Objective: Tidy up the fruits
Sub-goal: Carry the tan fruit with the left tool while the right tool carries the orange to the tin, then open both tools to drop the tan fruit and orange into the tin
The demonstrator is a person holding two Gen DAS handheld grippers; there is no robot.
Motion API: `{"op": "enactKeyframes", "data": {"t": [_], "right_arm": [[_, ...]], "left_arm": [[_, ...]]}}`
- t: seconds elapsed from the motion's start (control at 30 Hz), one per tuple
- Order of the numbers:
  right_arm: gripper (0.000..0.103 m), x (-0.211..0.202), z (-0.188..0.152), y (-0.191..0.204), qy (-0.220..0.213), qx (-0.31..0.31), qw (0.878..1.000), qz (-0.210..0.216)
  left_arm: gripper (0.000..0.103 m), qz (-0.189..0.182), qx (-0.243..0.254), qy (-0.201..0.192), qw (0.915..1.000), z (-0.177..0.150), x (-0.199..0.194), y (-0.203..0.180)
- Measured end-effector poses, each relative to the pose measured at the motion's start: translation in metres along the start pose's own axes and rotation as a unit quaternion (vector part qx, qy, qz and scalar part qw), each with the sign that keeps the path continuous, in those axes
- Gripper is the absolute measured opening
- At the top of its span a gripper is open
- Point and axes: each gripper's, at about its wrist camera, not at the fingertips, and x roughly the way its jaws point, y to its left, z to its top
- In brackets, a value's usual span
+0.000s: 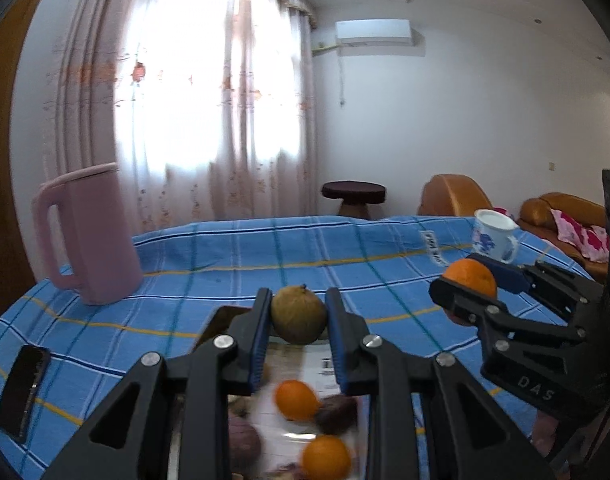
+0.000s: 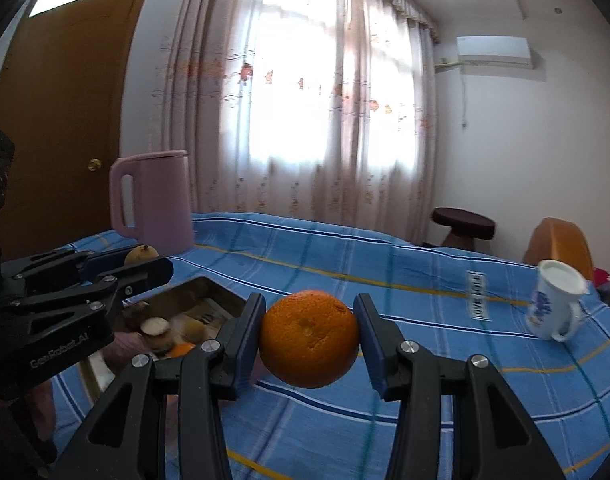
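Left gripper clamps a greenish-brown fruit above the tray, where two oranges lie below its fingers. To its right, right gripper pinches an orange over the blue cloth.

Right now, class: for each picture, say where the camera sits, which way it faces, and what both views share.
Left wrist: on the left gripper, facing the window; its fingers hold a brownish-green fruit above the tray; the right gripper shows.
Right wrist: on the right gripper, facing the window; fingers hold an orange; the left gripper shows.
Shared: pink jug, mug.
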Motion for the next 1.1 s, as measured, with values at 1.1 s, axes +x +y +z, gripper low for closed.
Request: {"op": "enactKeyframes", "data": {"t": [1.1], "right_arm": [[0.048,0.102,-0.013,0.063,0.136,-0.026,0.989,0.058]], "left_arm": [[0.029,0.023,-0.046,0.094,0.9943,-0.027,0.04,0.062]]}}
